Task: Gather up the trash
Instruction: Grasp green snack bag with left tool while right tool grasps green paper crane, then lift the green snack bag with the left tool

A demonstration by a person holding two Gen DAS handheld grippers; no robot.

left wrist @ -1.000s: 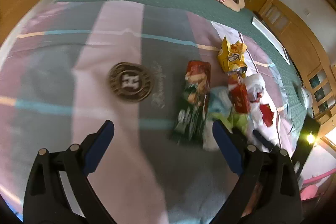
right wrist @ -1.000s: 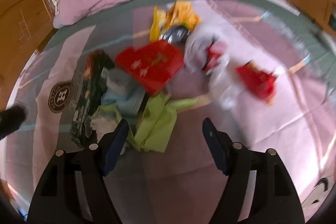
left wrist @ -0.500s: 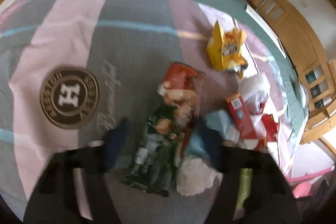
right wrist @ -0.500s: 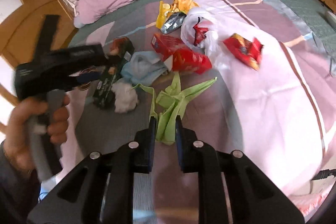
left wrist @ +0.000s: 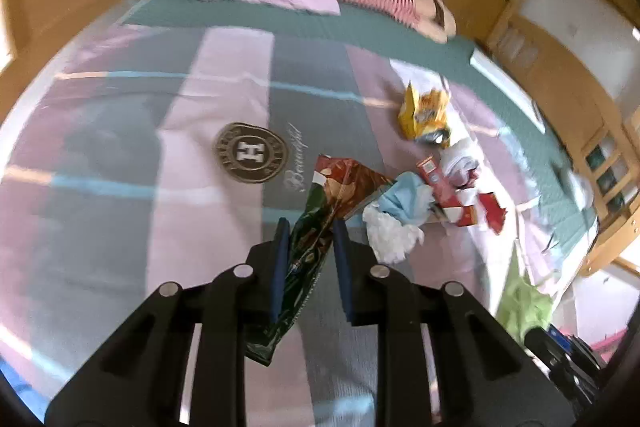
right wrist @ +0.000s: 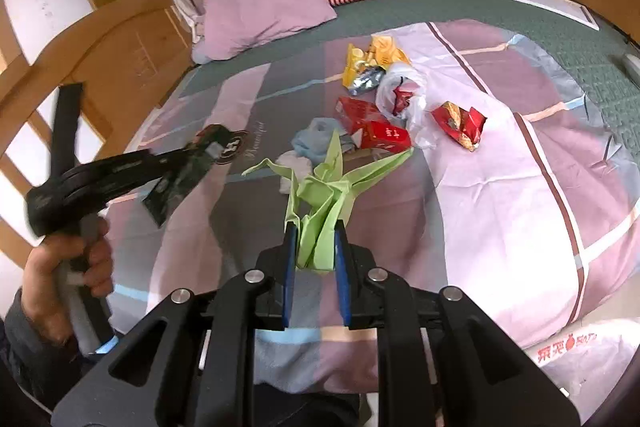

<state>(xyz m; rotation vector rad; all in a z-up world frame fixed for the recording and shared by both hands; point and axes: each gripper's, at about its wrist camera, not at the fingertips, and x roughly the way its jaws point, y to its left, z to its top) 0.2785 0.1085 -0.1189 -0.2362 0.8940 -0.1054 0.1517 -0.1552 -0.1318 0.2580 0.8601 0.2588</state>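
- Between the blue pads of the left gripper [left wrist: 307, 227] hangs a dark green and red snack bag [left wrist: 316, 227], lifted off the bedspread [left wrist: 120, 227]; the jaws are closing on it, and its lower end droops below the fingers.
- Just beyond and to the right of that gripper lies the rest of the litter: a white crumpled tissue [left wrist: 394, 233], a light blue wad [left wrist: 404, 197], a red carton [left wrist: 440, 183] and, farther off, a yellow snack bag [left wrist: 424, 115].
- Ahead and to the left of the fingertips sits a round brown emblem [left wrist: 250, 153] printed on the bedspread.
- In the right gripper [right wrist: 316, 231] a light green bag [right wrist: 324, 195] is clamped, its loose strips fanning up and away from the pads.
- To that gripper's left, a hand [right wrist: 68, 275] grips the handle of the left gripper.
- Beyond the green bag lie a white plastic bag [right wrist: 404, 95] and a red crumpled wrapper [right wrist: 460, 123], with a pink pillow [right wrist: 264, 7] far ahead.
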